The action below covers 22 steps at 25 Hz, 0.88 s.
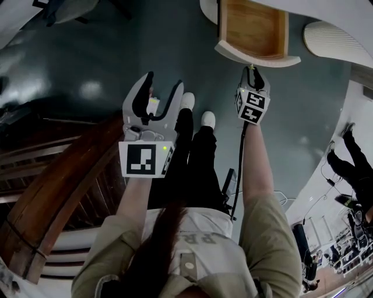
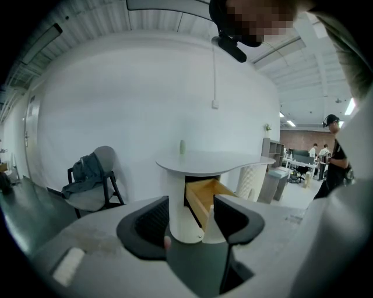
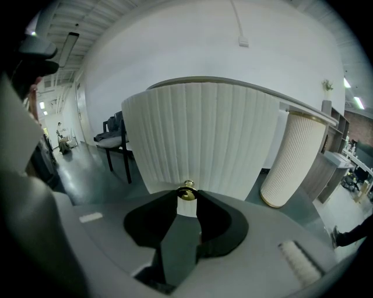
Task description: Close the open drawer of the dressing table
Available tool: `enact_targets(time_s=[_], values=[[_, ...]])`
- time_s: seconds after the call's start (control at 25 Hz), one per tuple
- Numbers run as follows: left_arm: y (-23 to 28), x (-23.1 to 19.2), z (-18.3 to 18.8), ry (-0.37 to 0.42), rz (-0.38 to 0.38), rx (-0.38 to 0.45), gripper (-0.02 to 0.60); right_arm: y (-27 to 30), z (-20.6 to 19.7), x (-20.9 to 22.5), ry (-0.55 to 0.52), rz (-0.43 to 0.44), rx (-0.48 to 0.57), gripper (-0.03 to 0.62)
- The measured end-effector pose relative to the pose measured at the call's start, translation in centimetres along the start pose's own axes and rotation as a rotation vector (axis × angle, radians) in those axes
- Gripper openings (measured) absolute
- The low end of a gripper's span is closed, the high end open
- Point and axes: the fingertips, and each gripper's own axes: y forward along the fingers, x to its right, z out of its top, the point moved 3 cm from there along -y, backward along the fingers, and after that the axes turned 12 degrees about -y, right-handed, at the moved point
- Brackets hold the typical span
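Where the head view looks down, the open drawer (image 1: pixel 253 28) lies at the top of the frame, straight ahead of the person, with its wooden inside showing and its curved white front (image 1: pixel 256 59) turned toward them. Its long axis runs away from the person, so the closing push would go up the frame, into the dressing table (image 1: pixel 349 17). The right gripper (image 1: pixel 252 71) is much the nearer: its tips meet the middle of that front, at the end of an arm stretched well forward. The left gripper (image 1: pixel 165 81) hangs to the left and short of the drawer, over bare floor (image 1: pixel 87 58), with jaws spread.

Left gripper view: the left gripper (image 2: pixel 191 212) has its jaws apart with nothing between them. Beyond them stands the dressing table (image 2: pixel 210 162), well apart, with the drawer (image 2: pixel 204 198) pulled out toward the right of the frame.

Right gripper view: the right gripper (image 3: pixel 186 201) pinches a small brass knob (image 3: pixel 186 191) between its tips. The ribbed face of the front (image 3: pixel 204 134) fills the frame just behind the knob. The gripper points forward and tilts downward, roughly square to the front, so a straight push along its own line seems all that is called for.
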Motion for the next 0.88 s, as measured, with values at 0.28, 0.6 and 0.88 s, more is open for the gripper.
enact_targets(time_s=[0.28, 0.6, 0.88], values=[[-0.1, -1.0, -0.8, -0.007, 0.002, -0.016, 0.252, 0.6, 0.3, 0.0, 0.009, -0.01, -0.003, 0.107], [0.2, -1.8, -0.7, -0.008, 0.002, -0.022, 0.252, 1.5, 1.2, 0.2, 0.01, -0.015, -0.001, 0.107], [0.8, -2.6, -0.4, -0.014, 0.012, -0.028, 0.252, 2.2, 2.1, 0.6, 0.002, -0.013, 0.002, 0.107]])
